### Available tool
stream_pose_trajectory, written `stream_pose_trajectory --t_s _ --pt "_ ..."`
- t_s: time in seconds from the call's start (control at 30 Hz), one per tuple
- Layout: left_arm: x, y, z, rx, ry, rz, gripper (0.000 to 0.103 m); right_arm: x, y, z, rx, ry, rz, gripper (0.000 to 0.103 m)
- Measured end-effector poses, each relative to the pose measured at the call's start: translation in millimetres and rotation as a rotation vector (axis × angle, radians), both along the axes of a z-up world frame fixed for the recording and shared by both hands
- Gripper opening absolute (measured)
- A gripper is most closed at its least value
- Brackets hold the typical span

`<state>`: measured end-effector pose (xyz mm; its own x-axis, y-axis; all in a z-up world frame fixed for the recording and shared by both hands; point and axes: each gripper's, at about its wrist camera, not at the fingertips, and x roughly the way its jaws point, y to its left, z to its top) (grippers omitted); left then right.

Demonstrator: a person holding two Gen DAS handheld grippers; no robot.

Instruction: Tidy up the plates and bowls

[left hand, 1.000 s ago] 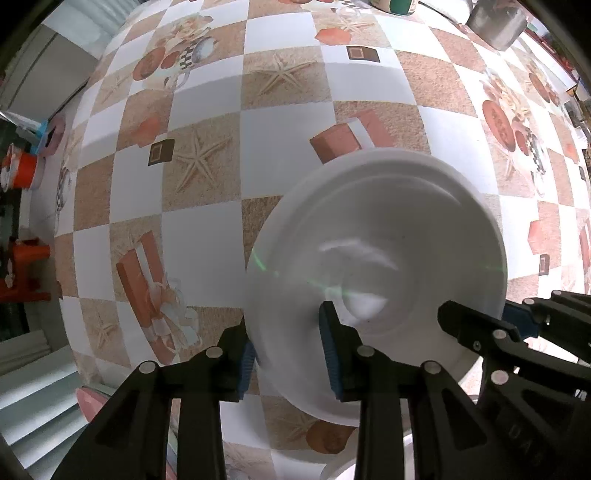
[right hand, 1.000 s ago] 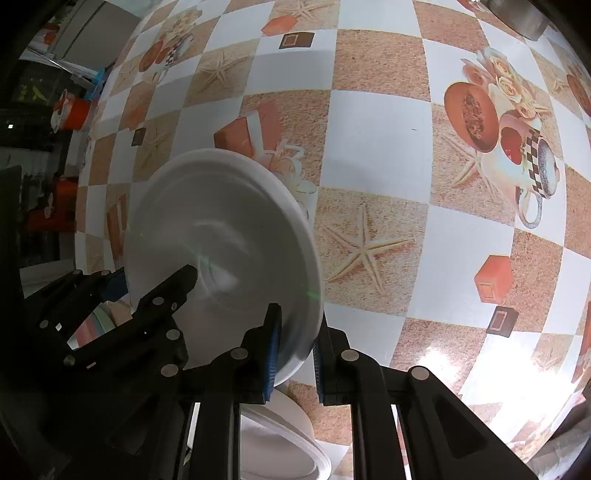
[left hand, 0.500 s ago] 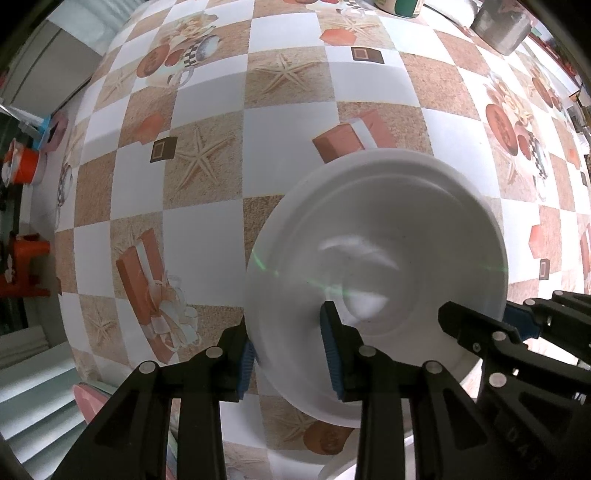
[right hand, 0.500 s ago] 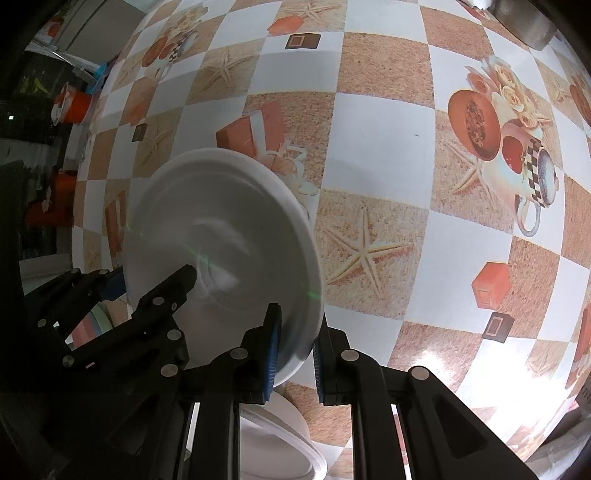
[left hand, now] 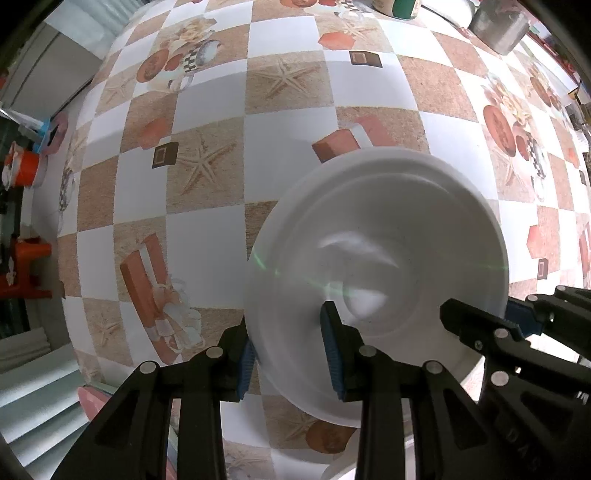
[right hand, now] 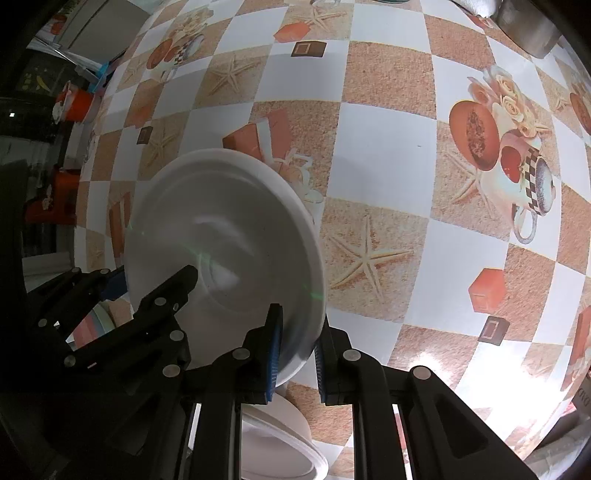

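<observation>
Spreading under everything is the checkered starfish-print tablecloth (left hand: 207, 229), and above it the white round ceramic plate (left hand: 376, 273) hangs tilted, pinched at opposite rim edges by the left gripper (left hand: 290, 350) and right gripper (right hand: 295, 350), both clamped on it. Doing this well likely means lowering both grippers evenly. Only the right wrist view shows the stacked white dishes (right hand: 280, 443) below the plate.

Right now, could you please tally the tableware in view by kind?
white plate, held in the air: 1
white bowl, below it: 1
pink dish, at the table edge: 1
metal pot: 1
Total: 4
</observation>
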<state>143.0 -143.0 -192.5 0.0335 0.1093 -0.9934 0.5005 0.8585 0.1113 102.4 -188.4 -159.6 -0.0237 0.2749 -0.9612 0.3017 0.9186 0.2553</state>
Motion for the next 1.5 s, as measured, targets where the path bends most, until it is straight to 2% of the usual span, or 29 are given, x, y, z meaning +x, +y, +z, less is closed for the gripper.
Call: stream_pose_trajectory --t_s 1.1,1.33,1.5 --pt "-2.5 -16.5 -2.3 0.021 -0.008 -0.009 0.036 -0.5 -1.9 -7.9 0.015 0.005 0.005 0.017" --pt "-4.6 -18.9 6.1 0.022 -0.021 -0.033 0.036 -0.2 -4.4 -5.5 0.023 -0.001 0.001 0.017" --pt "-1.5 -17.8 26.4 -0.002 -0.063 -0.026 0.036 2.6 -8.1 8.9 0.022 -0.036 0.005 0.018"
